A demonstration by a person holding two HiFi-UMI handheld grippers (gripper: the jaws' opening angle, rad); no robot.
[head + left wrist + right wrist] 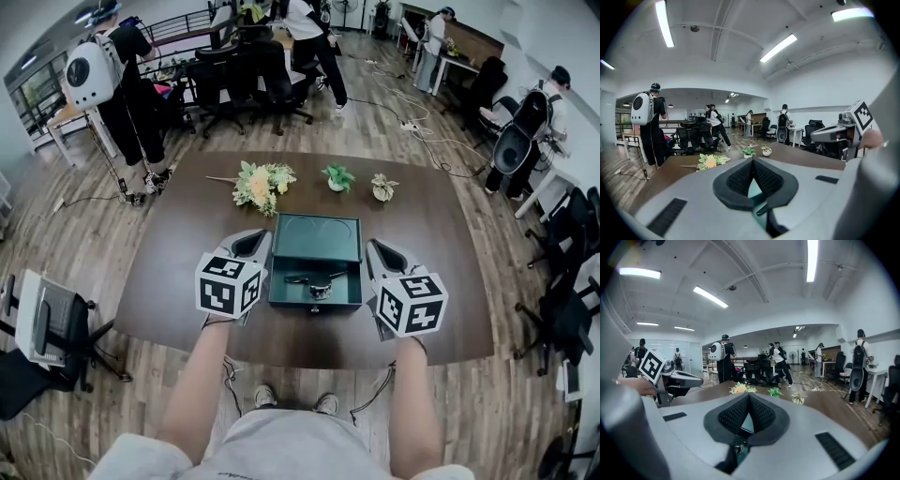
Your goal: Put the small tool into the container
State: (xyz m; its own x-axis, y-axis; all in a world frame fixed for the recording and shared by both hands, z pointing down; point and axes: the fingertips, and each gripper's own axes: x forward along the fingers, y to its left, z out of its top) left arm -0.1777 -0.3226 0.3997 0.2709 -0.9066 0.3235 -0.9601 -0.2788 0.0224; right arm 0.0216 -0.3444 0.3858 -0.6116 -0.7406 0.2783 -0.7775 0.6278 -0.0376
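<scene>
A dark green container (315, 302) lies open in the middle of the brown table (169, 281). Inside it rest a slim dark tool (302, 278) and a small metallic piece (321, 292). My left gripper (255, 244) sits just left of the container, and my right gripper (378, 250) just right of it. Both point away from me and hold nothing. In the left gripper view the pads (740, 178) meet, with green container (752, 190) showing below them. In the right gripper view the pads (761, 414) also touch.
A yellow and white flower bunch (258, 184), a small green plant (337, 176) and a little potted plant (382, 187) stand behind the container. Office chairs (239, 70) and several people are beyond the table. More chairs (42, 328) flank its sides.
</scene>
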